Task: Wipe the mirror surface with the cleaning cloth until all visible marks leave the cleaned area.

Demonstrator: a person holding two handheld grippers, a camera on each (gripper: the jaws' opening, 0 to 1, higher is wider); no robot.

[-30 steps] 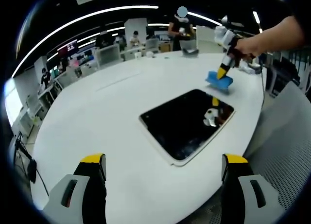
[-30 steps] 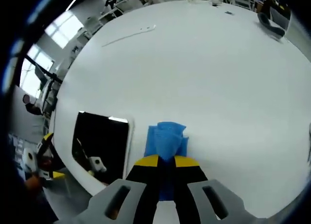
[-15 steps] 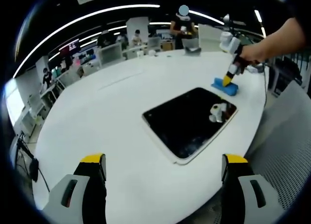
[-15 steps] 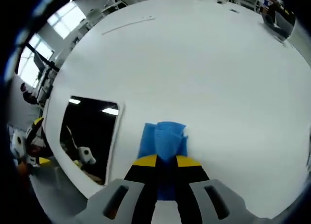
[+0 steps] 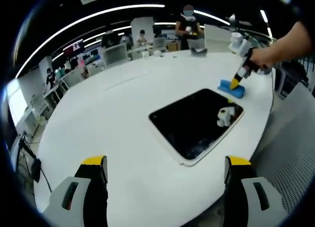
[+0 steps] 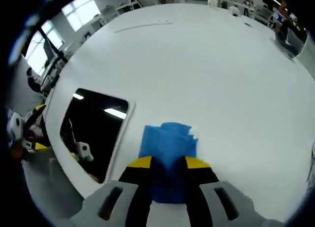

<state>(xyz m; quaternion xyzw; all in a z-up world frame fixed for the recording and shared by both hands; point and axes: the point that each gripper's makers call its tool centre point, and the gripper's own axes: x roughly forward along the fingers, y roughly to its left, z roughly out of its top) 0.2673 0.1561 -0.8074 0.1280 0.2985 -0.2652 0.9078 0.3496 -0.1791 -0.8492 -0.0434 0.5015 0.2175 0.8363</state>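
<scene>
We have hardly begun: the mirror [image 5: 196,122] lies flat on the table [image 5: 98,118] with smudges near its close corner. Our right gripper [image 6: 169,162] is clamped on the cloth [image 6: 169,141], which rests on the table just beside the mirror's edge. Our left gripper [image 5: 165,168] hangs back, jaws wide apart and empty. We see no containers.

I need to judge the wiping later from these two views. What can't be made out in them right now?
- Marks on the mirror: in the left gripper view, reflections and a pale smear near its near edge blur together.
- Cleaning cloth: in the right gripper view, its near part is hidden between the right gripper jaws.
- Mirror's near corner in the right gripper view: cut off by the table edge region and distortion.
</scene>
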